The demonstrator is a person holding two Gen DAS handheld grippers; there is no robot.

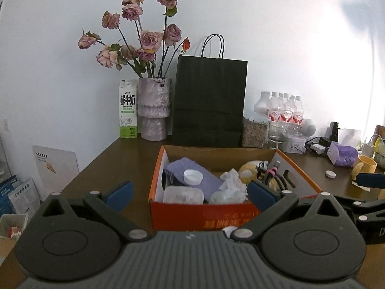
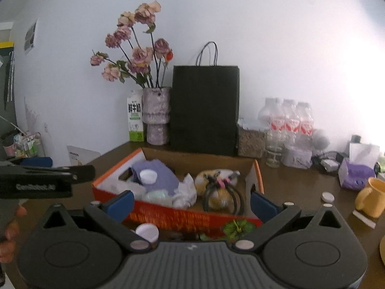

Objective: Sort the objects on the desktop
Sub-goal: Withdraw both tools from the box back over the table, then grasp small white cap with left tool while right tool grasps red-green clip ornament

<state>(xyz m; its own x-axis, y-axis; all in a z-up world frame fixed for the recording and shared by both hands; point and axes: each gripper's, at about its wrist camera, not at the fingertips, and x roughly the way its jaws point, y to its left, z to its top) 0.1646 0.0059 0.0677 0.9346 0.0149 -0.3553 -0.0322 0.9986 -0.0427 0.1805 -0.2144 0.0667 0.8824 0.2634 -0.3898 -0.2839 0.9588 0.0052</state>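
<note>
An orange cardboard box (image 1: 202, 213) stands on the brown desk, also in the right wrist view (image 2: 173, 213). It holds a purple cloth (image 1: 192, 171), a white-capped plastic bottle (image 1: 190, 185), crumpled tissue (image 1: 234, 183), a yellow plush toy (image 1: 250, 168) and a black coiled cable (image 2: 223, 195). My left gripper (image 1: 190, 193) is open and empty, in front of the box's near wall. My right gripper (image 2: 191, 203) is open and empty, at the box's near right corner. A white cap (image 2: 147, 232) and a green item (image 2: 238, 226) lie by the box front.
At the back stand a milk carton (image 1: 128, 108), a vase of dried roses (image 1: 154, 108), a black paper bag (image 1: 209, 101), a grain jar (image 1: 253, 132) and water bottles (image 1: 284, 110). To the right are a purple tissue pack (image 1: 344, 155), a yellow mug (image 2: 370, 197) and a small white lid (image 1: 330, 174).
</note>
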